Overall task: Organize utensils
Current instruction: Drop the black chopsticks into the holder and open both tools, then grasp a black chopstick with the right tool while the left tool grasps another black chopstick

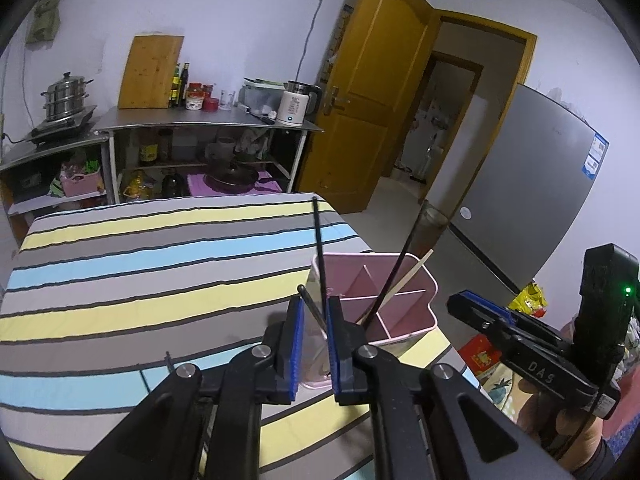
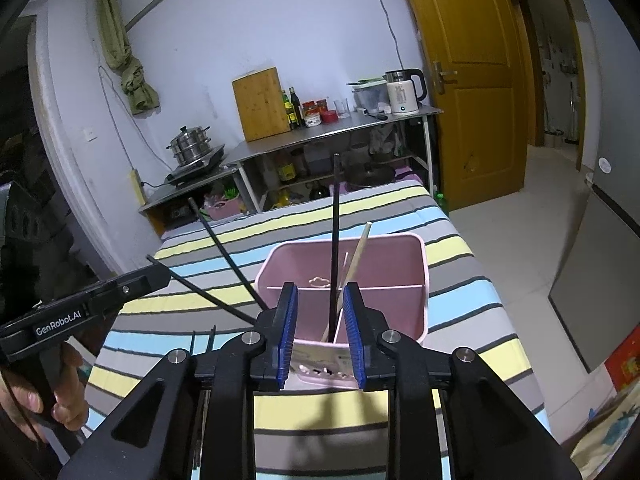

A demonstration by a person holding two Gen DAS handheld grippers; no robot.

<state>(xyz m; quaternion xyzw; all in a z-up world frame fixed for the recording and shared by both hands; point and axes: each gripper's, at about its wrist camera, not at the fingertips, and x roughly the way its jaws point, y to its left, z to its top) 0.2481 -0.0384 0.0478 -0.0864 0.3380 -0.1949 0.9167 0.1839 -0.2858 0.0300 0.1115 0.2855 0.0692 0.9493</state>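
Observation:
A pink divided utensil holder (image 1: pixel 416 312) (image 2: pixel 400 264) stands on the striped table. In it lean a black chopstick (image 1: pixel 400 264) (image 2: pixel 335 240) and a pale wooden chopstick (image 1: pixel 416 268) (image 2: pixel 358 256). My left gripper (image 1: pixel 314 332) is open just left of the holder, with two black chopsticks (image 1: pixel 318 240) loose between its blue pads; they also show in the right wrist view (image 2: pixel 224 252). My right gripper (image 2: pixel 320 320) is open and empty at the holder's near wall.
The striped tablecloth (image 1: pixel 140 280) covers the table. Two more dark sticks lie on it (image 2: pixel 202 340). Behind stand a steel kitchen shelf (image 1: pixel 208 120) with a kettle, bottles and a cutting board, a yellow door (image 1: pixel 372 92) and a grey fridge (image 1: pixel 532 184).

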